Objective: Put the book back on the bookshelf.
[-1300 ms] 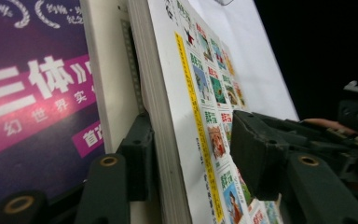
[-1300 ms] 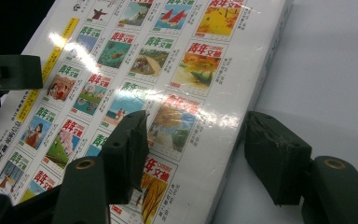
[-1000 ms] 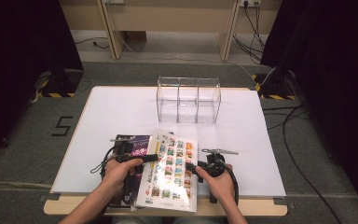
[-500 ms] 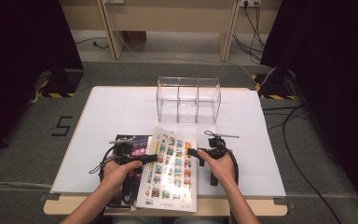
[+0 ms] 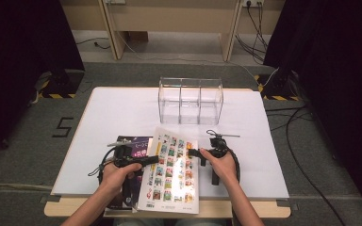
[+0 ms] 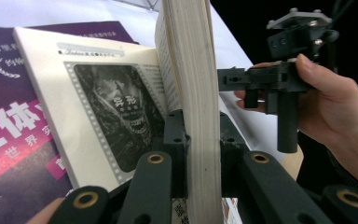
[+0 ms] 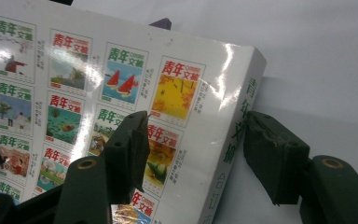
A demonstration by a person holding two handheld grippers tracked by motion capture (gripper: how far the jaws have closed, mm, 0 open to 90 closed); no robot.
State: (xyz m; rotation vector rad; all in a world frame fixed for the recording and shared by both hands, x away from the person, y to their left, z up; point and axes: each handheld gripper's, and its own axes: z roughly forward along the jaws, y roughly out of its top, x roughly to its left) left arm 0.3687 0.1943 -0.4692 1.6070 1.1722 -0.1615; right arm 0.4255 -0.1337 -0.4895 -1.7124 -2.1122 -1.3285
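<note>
Book [image 5: 172,172] with the tiled cover lies at the near table edge, half on a purple book [image 5: 134,146]; against a second ago its spine side has tipped up, so it now leans on its left edge. Left gripper [image 5: 151,159] is clamped on the page block, jaws pressing both faces (front cover hangs loose beside it). Right gripper [image 5: 193,152] has slid in along the table to the spine; jaws apart, straddling that edge, not touching. Likely next: close right, lift toward the clear organiser [image 5: 191,100]

Soft overhead light, glossy cover glare
</note>
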